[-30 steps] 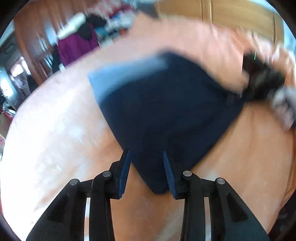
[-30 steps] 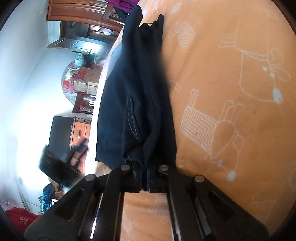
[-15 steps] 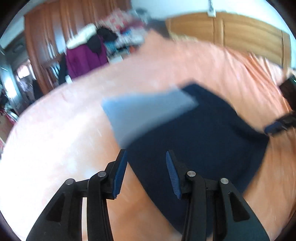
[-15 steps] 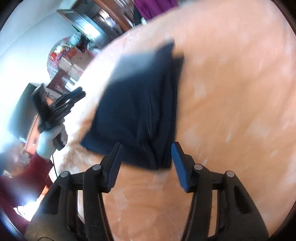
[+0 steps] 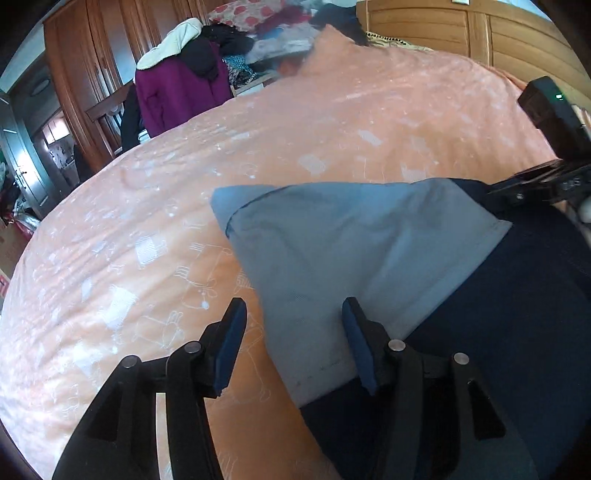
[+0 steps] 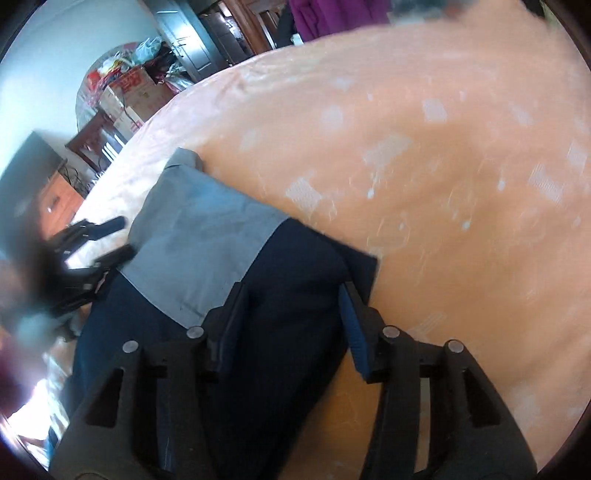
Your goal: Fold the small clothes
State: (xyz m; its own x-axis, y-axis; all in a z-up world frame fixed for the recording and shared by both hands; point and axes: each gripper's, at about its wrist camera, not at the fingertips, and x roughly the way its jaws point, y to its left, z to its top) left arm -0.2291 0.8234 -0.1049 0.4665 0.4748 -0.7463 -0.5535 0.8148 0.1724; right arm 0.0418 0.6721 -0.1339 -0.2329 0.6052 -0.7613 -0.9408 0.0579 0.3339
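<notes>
Both cameras ride on hand-held grippers and look forward along their own 2 fingers, tilted down at the orange bedspread from close above it. The left wrist view faces across the bed toward a wooden wardrobe and headboard; the left gripper frames its lower edge, jaws apart. The right wrist view faces toward a doorway and stacked boxes, with the right gripper low in frame, jaws apart. Both views share the dark navy garment with its pale grey panel — and each catches the other gripper at its margin, at right in the left view, blurred at left in the right view.
</notes>
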